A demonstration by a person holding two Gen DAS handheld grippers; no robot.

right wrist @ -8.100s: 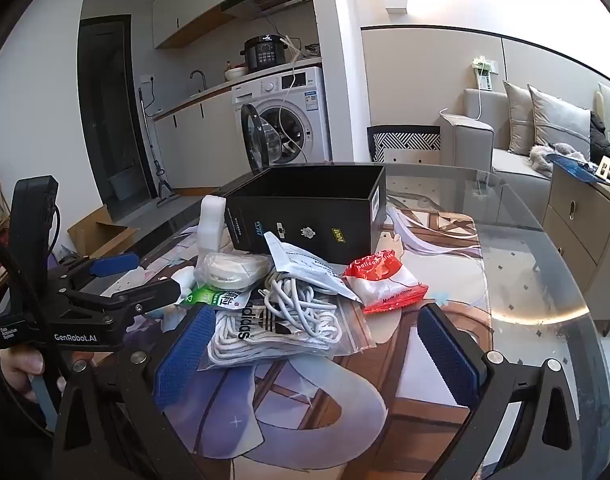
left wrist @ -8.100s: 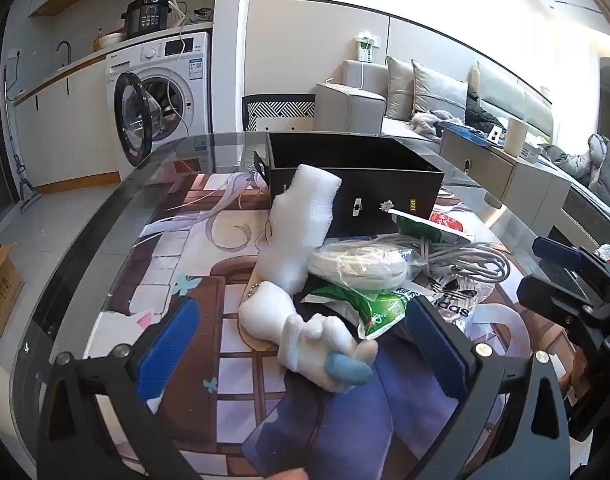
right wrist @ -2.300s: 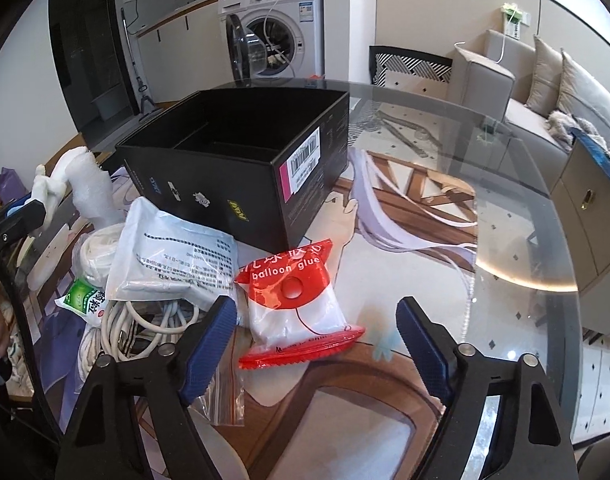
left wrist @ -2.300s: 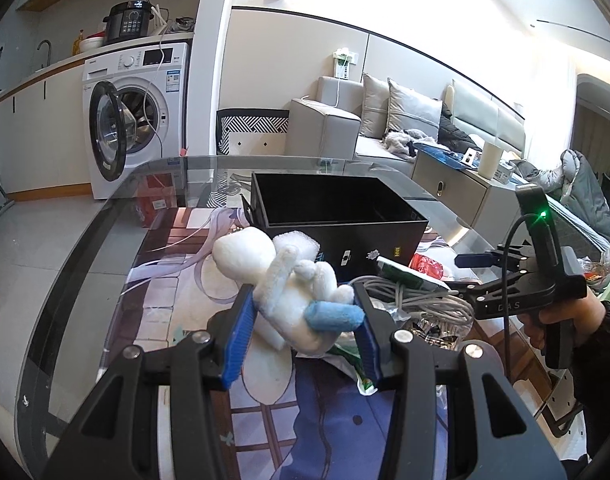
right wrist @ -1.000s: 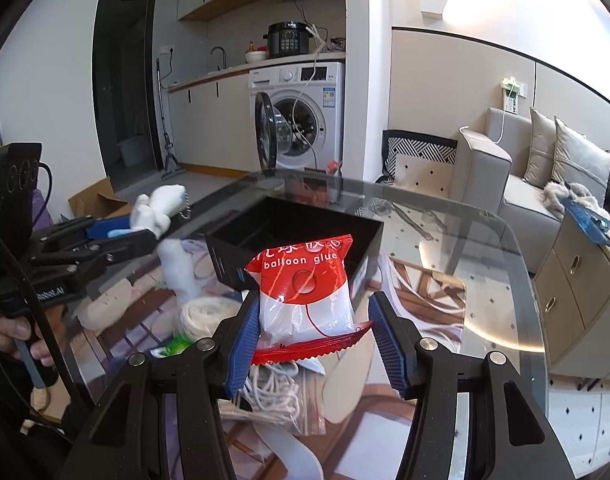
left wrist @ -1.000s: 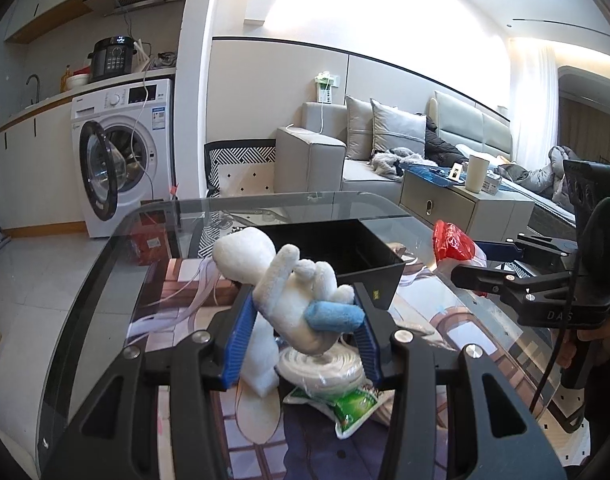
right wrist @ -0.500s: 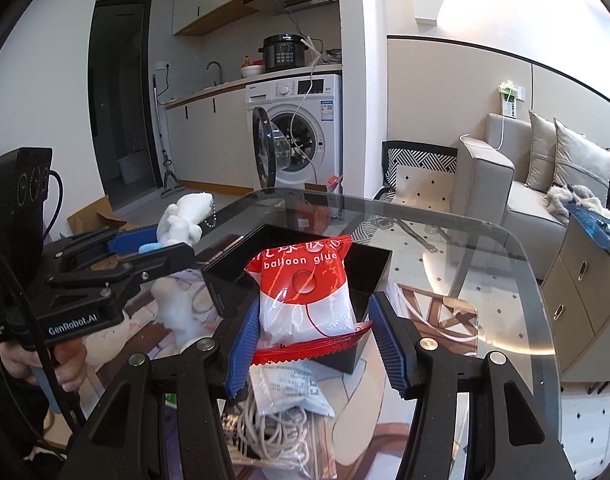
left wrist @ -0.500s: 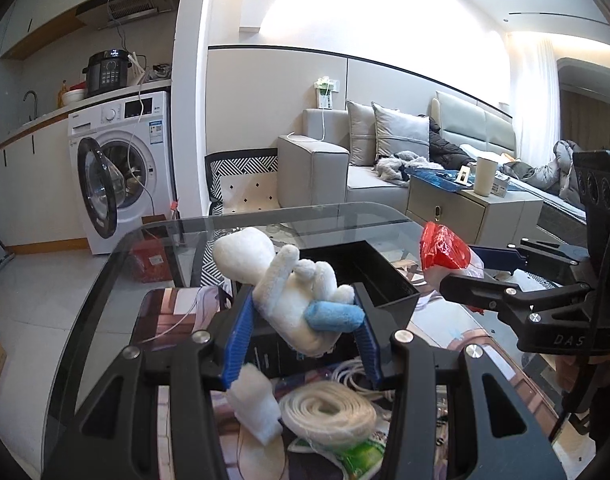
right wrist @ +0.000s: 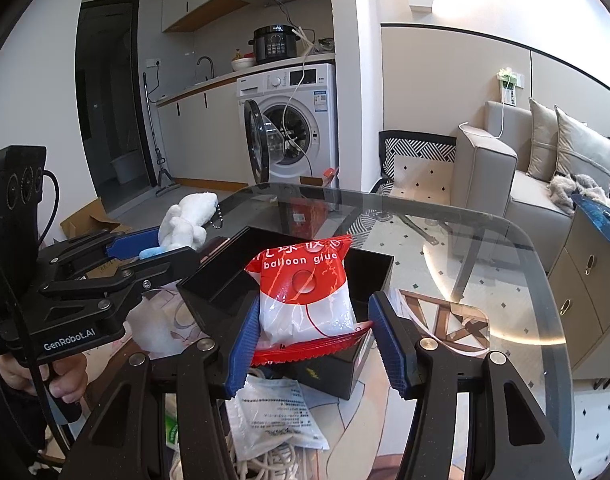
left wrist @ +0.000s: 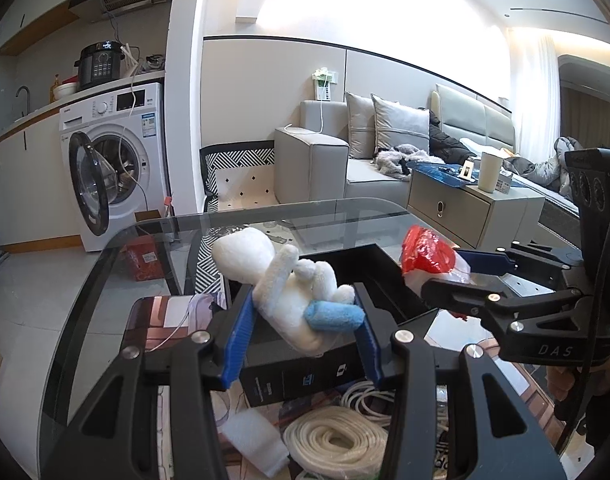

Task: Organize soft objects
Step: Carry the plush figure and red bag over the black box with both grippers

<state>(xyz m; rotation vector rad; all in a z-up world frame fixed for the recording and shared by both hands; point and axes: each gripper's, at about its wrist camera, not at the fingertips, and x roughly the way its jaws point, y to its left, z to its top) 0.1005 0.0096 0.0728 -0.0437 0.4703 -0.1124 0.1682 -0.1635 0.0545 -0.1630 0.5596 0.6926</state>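
Note:
My left gripper (left wrist: 303,330) is shut on a white plush toy (left wrist: 281,284) with a blue foot, held above the near left wall of the open black box (left wrist: 305,368). In the right wrist view the left gripper (right wrist: 153,252) holds the plush toy (right wrist: 187,220) left of the box (right wrist: 329,372). My right gripper (right wrist: 311,340) is shut on a red and white balloon glue bag (right wrist: 305,292), held over the box. In the left wrist view the right gripper (left wrist: 457,276) and the bag (left wrist: 427,256) hang over the box's right side.
The glass table (right wrist: 517,280) carries a white foam piece (left wrist: 255,440), a coiled white rope (left wrist: 337,444), bagged cables (left wrist: 365,396) and a white packet (right wrist: 273,412) in front of the box. A washing machine (left wrist: 113,184) and a sofa (left wrist: 345,168) stand beyond.
Both grippers have risen and moved forward with their loads. The box now sits lower and closer under them, and the two grippers are nearer each other.

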